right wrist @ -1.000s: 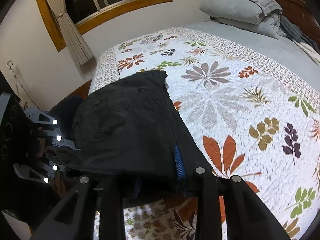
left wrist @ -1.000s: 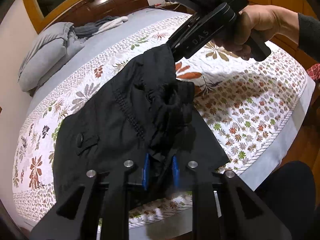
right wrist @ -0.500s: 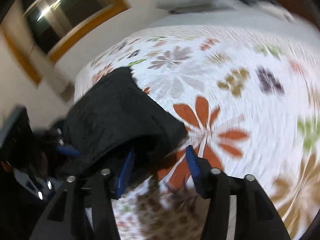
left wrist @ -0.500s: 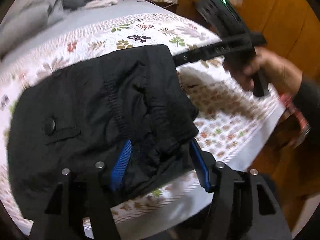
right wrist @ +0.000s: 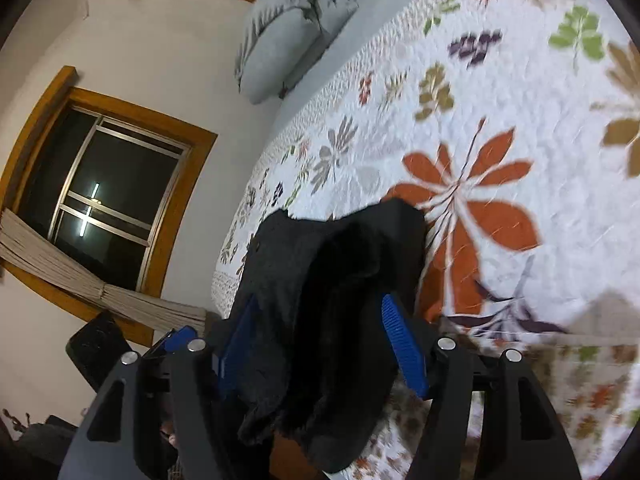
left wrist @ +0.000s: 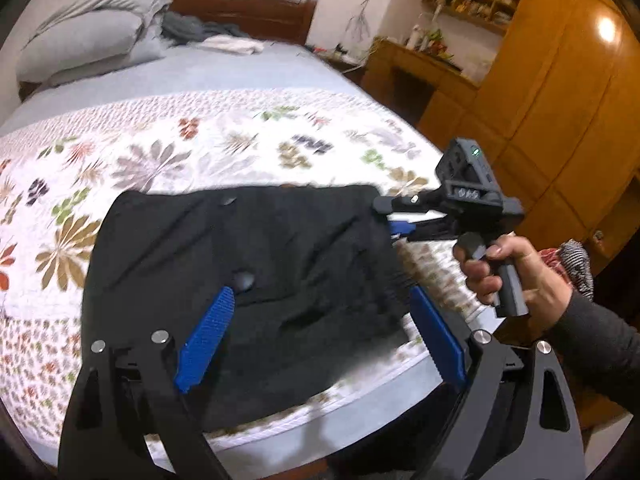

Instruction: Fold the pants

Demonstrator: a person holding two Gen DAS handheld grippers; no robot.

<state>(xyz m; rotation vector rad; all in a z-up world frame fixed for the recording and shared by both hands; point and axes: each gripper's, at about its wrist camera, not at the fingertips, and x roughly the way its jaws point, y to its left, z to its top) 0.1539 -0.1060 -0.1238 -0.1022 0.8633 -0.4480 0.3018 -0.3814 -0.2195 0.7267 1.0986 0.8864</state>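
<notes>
Black pants [left wrist: 244,264], folded to a compact rectangle, lying flat on the floral quilt [left wrist: 192,152] at the bed's near edge, likely set down to finish the fold. Left gripper [left wrist: 320,328] above them, jaws spread wide, gripping nothing. Right gripper [right wrist: 320,344] level at the right edge, jaws parted, cloth loosely between; handle in right hand [left wrist: 504,272].

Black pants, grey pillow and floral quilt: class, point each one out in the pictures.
black pants [left wrist: 248,264], left wrist view, on the flat middle of the fabric.
grey pillow [left wrist: 80,40], left wrist view, on its upper side.
floral quilt [right wrist: 500,120], right wrist view, on a bare white patch beyond the pants.
</notes>
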